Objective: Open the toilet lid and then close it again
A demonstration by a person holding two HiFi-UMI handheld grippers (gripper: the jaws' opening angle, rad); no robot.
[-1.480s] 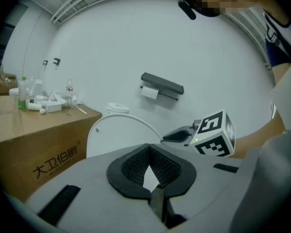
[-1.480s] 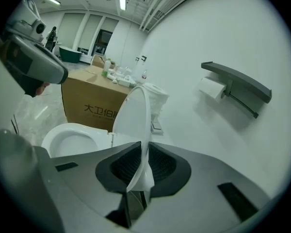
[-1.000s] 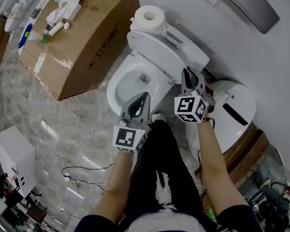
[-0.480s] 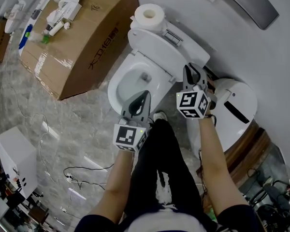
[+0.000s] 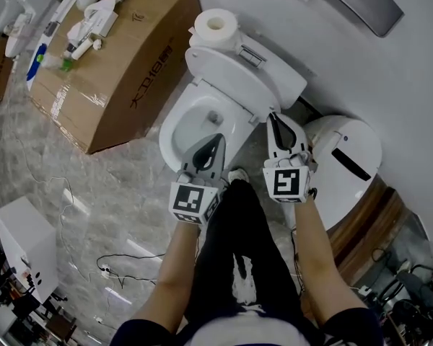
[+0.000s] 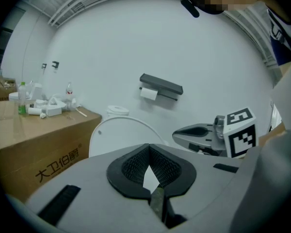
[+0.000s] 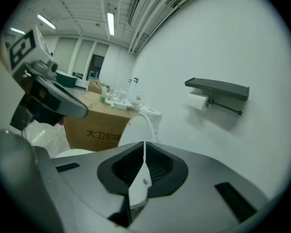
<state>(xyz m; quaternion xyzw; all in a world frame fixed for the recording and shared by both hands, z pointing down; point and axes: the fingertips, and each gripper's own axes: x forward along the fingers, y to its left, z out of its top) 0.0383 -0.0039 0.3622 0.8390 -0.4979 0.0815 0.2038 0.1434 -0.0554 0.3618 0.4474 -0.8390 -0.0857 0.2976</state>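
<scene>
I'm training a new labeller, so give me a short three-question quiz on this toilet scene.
1. True or false: the toilet lid is closed.
2. What stands on the tank? A) a toilet paper roll B) a bottle C) a cup
3. Fill in: the jaws of the left gripper are ____.

Key: 1 false, it is raised; 2 A; 3 shut, with nothing between them.

The toilet [image 5: 175, 125] is set against the wall [image 5: 361, 71], with its lid [image 5: 231, 74] raised and a paper roll [image 5: 216, 24] placed on top behind the lid. A cardboard box [image 5: 123, 63], with small items [image 5: 90, 24] laid on it, is positioned to the toilet's left, and a bin [image 5: 343, 157] to its right.
</scene>
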